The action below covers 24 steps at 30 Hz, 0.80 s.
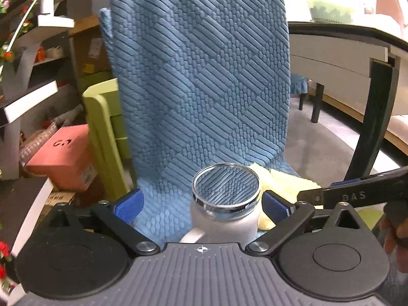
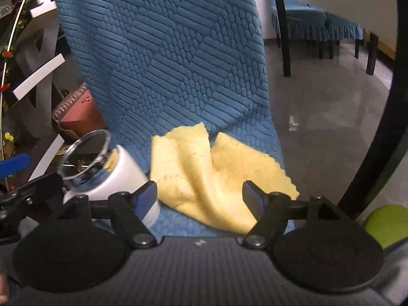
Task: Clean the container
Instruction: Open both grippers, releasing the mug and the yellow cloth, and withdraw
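Note:
A white container (image 1: 224, 216) with a clear glass rim (image 1: 225, 186) and a handle stands on the seat of a chair under a blue textured cover (image 1: 199, 76). My left gripper (image 1: 201, 201) is open around it, and its blue pads stand apart from the container's sides. A crumpled yellow cloth (image 2: 204, 173) lies on the seat to the right of the container (image 2: 119, 176). My right gripper (image 2: 200, 193) is open just above the cloth, with nothing pressed between its pads. One of its fingers (image 1: 357, 195) shows at the right of the left wrist view.
Left of the chair are a light green plastic cabinet (image 1: 102, 127), a pink box (image 1: 61, 155) and white shelves with artificial flowers (image 1: 28, 25). A table (image 1: 344, 58) and a black chair frame (image 1: 374, 107) stand to the right. A green ball (image 2: 387, 224) lies low right.

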Each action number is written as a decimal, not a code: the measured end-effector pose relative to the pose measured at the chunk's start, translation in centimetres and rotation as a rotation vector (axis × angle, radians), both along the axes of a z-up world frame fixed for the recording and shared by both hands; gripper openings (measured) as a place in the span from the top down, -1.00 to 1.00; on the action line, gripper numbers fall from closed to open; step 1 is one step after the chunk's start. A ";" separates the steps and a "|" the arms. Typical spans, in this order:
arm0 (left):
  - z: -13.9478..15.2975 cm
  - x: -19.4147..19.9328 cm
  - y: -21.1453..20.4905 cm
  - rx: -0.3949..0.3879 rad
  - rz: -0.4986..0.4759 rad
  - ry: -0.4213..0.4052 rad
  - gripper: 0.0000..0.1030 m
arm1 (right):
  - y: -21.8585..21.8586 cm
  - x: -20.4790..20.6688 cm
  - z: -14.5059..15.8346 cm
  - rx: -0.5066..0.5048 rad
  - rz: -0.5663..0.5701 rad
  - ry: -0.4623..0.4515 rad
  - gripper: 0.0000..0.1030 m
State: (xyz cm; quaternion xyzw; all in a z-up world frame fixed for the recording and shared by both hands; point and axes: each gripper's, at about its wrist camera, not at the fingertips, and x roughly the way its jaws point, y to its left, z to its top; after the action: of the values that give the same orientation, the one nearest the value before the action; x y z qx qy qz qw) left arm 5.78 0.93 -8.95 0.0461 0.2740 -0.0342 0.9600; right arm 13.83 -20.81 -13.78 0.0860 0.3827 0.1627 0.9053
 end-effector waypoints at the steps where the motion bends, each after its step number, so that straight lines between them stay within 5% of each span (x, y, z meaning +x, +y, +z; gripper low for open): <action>1: 0.5 -0.4 0.1 -0.009 0.012 -0.005 -0.94 | -0.1 -0.6 0.6 -0.008 -0.003 -0.012 -0.45; 12: 4.3 -4.5 -0.1 -0.031 0.123 -0.003 -0.99 | -0.7 -6.6 4.9 -0.038 -0.012 -0.071 -0.54; 15: 4.7 -5.4 -0.2 -0.037 0.153 0.000 -0.99 | -0.9 -7.9 6.1 -0.044 -0.029 -0.104 -0.72; 21: 5.3 -6.6 -0.5 -0.035 0.149 0.024 -0.99 | -1.1 -9.9 7.9 -0.039 -0.050 -0.139 -0.77; 24: 5.6 -7.0 -0.6 -0.027 0.150 0.021 -0.99 | -1.3 -10.7 8.3 -0.028 -0.063 -0.148 -1.00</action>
State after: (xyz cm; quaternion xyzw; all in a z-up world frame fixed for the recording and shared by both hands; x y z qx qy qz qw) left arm -1.22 0.33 -3.33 0.0123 0.2863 0.0338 0.9575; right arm 3.18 -22.07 -5.46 0.0730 0.3141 0.1345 0.9370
